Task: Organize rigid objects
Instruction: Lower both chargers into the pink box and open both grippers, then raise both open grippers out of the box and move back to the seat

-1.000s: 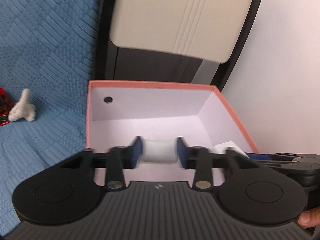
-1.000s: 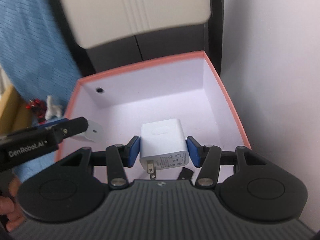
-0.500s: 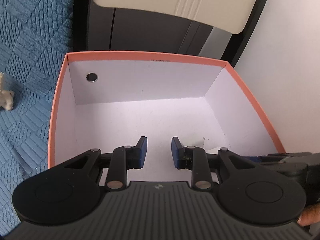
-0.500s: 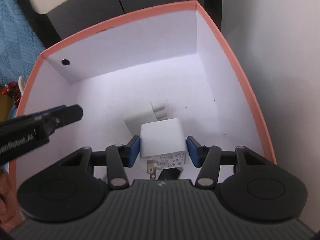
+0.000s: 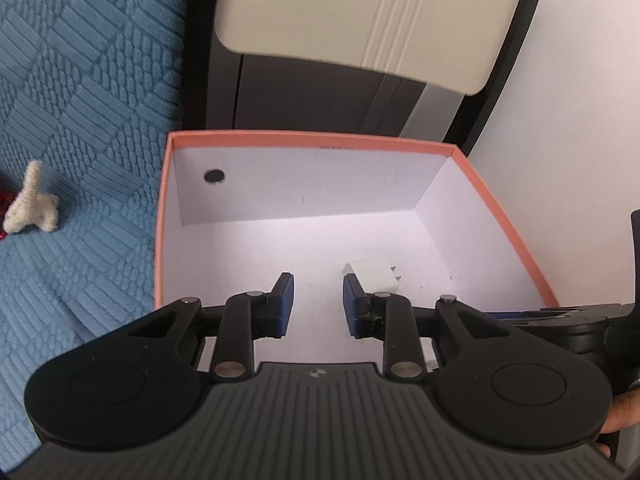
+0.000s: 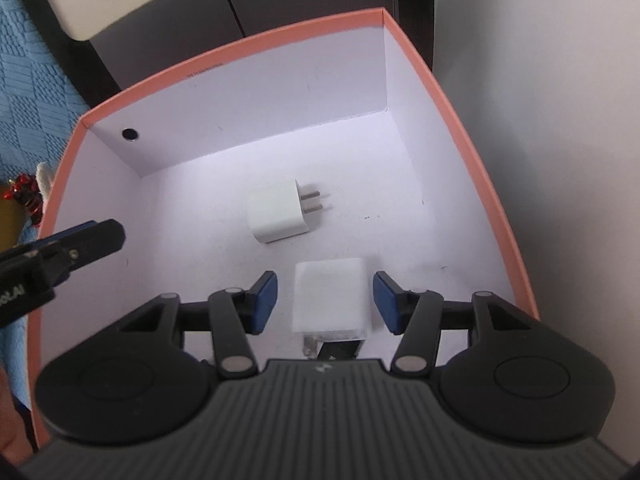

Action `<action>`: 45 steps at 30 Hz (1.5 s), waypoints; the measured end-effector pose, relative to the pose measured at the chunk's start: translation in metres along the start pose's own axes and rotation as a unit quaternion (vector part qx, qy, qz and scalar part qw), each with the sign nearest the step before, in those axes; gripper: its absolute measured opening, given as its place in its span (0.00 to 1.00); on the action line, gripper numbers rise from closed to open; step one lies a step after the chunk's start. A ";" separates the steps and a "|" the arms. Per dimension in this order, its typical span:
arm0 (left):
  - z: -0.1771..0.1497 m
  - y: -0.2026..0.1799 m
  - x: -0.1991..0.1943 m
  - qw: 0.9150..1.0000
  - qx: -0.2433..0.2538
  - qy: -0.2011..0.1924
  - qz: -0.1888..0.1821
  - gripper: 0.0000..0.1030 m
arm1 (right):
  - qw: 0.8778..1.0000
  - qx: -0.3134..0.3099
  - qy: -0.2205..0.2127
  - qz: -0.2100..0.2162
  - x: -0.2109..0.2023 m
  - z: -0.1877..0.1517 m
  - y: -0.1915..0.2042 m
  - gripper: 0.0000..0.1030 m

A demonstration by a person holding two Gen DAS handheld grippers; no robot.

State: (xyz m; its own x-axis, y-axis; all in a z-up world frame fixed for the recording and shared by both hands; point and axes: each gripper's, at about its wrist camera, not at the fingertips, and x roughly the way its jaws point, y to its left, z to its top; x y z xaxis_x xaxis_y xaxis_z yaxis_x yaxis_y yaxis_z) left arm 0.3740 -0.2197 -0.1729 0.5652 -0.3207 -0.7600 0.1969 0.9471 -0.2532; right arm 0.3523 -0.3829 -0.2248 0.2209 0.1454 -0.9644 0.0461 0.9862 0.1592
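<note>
A pink-rimmed box with a white inside stands open; it also shows in the left wrist view. A small white charger lies on the box floor with its prongs to the right; it also shows in the left wrist view. A larger white charger lies between the open pads of my right gripper, which no longer touch it. My left gripper is open and empty over the box floor; it also shows at the left in the right wrist view.
A blue textured cloth lies left of the box with a small white toy on it. A dark frame with a cream panel stands behind the box. A white wall is on the right. A round hole marks the back wall.
My left gripper let the small charger go into the box and drew back. My right gripper lowered the larger charger into the box and opened off it.
</note>
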 end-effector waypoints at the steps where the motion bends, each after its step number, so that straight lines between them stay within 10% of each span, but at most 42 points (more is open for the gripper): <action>1: 0.000 0.000 -0.006 1.000 0.000 -0.004 0.001 0.30 | 1.000 0.002 -0.005 0.002 -0.005 0.000 0.000 0.54; 20: -0.007 0.006 -0.155 0.995 -0.001 -0.099 0.015 0.31 | 0.989 -0.022 -0.126 0.075 -0.136 -0.030 0.044 0.54; 45: -0.083 0.056 -0.276 0.988 -0.020 -0.153 0.024 0.32 | 0.971 -0.070 -0.185 0.134 -0.222 -0.126 0.122 0.54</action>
State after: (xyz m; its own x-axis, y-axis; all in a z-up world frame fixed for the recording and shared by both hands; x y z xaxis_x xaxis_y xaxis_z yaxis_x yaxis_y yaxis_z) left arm 0.1631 -0.0775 -0.0272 0.7901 -0.2558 -0.5571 0.1354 0.9591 -0.2484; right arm 0.1860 -0.2843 -0.0181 0.5419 0.3859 -0.7466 -0.1892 0.9216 0.3390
